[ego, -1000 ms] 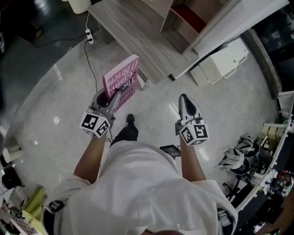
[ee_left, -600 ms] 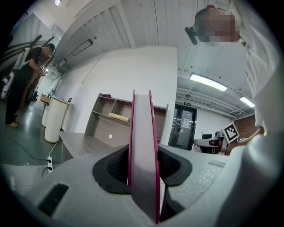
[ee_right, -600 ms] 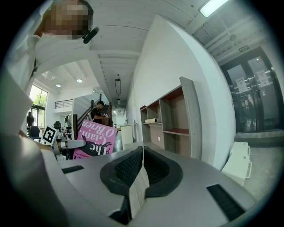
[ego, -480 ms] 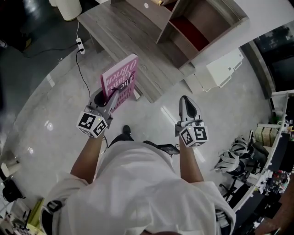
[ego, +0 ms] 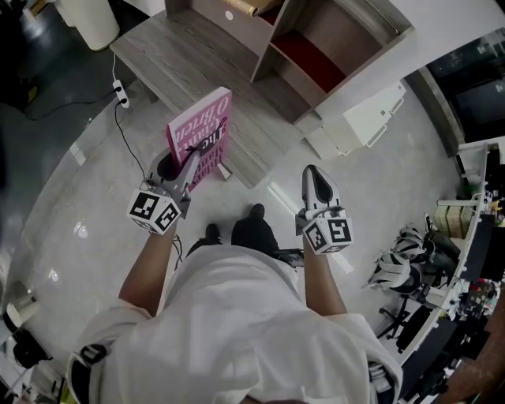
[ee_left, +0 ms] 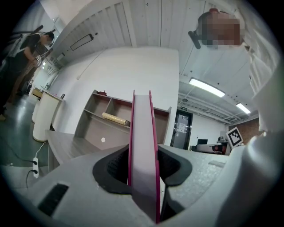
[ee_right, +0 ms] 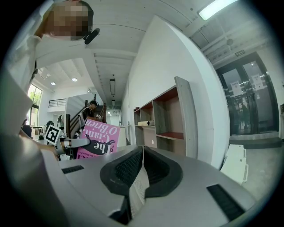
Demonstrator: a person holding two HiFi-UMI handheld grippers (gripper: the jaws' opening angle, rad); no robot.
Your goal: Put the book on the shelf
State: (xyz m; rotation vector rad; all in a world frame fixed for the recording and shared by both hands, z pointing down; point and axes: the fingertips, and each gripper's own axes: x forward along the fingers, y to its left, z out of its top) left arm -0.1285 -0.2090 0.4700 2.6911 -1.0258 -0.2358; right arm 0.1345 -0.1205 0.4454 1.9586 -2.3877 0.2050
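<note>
A pink book (ego: 201, 136) with black lettering stands upright in my left gripper (ego: 187, 170), whose jaws are shut on its lower edge. In the left gripper view the book (ee_left: 143, 146) shows edge-on between the black pads, pointing at the shelf unit (ee_left: 115, 122). The right gripper view catches the book (ee_right: 97, 135) held out to its left. My right gripper (ego: 318, 183) is shut with nothing in it, level with the left one. The grey wooden shelf unit (ego: 304, 39) with open compartments stands at the far end of a grey desk (ego: 197, 63). A rolled item (ee_left: 114, 118) lies on one shelf.
A white cabinet (ego: 359, 118) sits on the floor right of the shelf unit. A cable and power strip (ego: 120, 91) run along the floor at left. Helmets and clutter (ego: 402, 268) lie at the right. A white bin (ego: 87, 17) stands at the back left. Another person (ee_left: 24, 53) stands far left.
I have stepped closer to the desk and shelf unit; both now sit lower and nearer in the head view. Both grippers keep their poses, the book still held.
</note>
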